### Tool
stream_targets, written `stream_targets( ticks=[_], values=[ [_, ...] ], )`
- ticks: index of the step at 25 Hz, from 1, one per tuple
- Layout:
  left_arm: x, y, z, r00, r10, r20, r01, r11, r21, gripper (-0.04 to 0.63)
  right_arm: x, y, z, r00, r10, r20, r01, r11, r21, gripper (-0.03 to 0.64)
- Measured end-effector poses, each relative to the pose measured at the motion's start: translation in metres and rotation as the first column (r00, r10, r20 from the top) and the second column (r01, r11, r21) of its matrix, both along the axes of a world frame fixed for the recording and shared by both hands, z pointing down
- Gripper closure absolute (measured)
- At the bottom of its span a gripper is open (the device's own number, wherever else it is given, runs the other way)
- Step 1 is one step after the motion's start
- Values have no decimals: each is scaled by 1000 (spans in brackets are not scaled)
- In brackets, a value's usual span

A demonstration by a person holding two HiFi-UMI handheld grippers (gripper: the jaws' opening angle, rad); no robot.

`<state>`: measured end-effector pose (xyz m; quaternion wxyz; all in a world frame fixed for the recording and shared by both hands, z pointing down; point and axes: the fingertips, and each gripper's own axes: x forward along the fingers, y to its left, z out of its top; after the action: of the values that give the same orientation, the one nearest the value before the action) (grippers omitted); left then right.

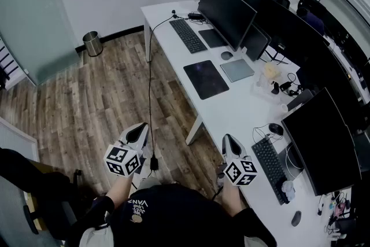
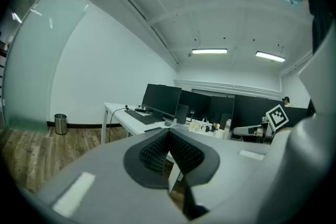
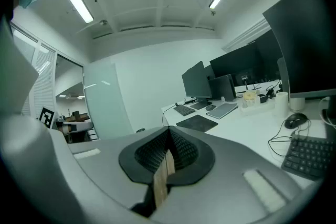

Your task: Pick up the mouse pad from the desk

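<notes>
The black mouse pad (image 1: 206,78) lies flat near the front edge of the white desk (image 1: 231,113); in the right gripper view the mouse pad (image 3: 197,123) sits ahead, right of the jaws. My left gripper (image 1: 139,132) is held over the wooden floor, well short of the desk, and its jaws are shut with nothing between them (image 2: 169,135). My right gripper (image 1: 229,143) hovers by the desk's front edge, some way short of the pad, also shut and empty (image 3: 169,136).
A grey tablet-like pad (image 1: 237,69), a mouse (image 1: 226,55) and a keyboard (image 1: 187,35) lie beside the mouse pad, below a row of monitors (image 1: 228,11). A second keyboard (image 1: 270,169) is near my right hand. A cable (image 1: 150,89) hangs to the floor. A bin (image 1: 92,43) stands by the wall.
</notes>
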<state>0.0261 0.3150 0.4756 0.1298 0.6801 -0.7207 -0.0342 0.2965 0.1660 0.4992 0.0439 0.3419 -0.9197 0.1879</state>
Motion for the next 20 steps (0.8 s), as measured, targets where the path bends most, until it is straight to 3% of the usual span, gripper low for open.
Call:
stream_targets(
  ticks=[7, 12, 14, 15, 17, 20],
  values=[
    [14, -7, 2, 1000, -5, 1, 5, 1000, -7, 594, 11, -6, 0, 1000, -13, 28, 13, 1000, 1, 612],
    [29, -21, -12, 998, 39, 54, -41, 998, 44, 592, 4, -10, -11, 989, -76, 130, 76, 997, 7, 612],
    [30, -25, -13, 997, 39, 73, -43, 998, 52, 586, -2, -15, -9, 989, -75, 126, 75, 997, 8, 612],
    [29, -26, -12, 997, 31, 73, -35, 998, 52, 576, -5, -18, -6, 991, -68, 112, 68, 998, 5, 580],
    [22, -27, -7, 998, 10, 62, -13, 999, 44, 412, -13, -24, 0, 995, -47, 93, 48, 999, -6, 473],
    [6, -30, 3, 999, 5, 41, -5, 1000, 21, 396, -28, -37, 5, 997, -16, 79, 17, 1000, -16, 378]
  ],
)
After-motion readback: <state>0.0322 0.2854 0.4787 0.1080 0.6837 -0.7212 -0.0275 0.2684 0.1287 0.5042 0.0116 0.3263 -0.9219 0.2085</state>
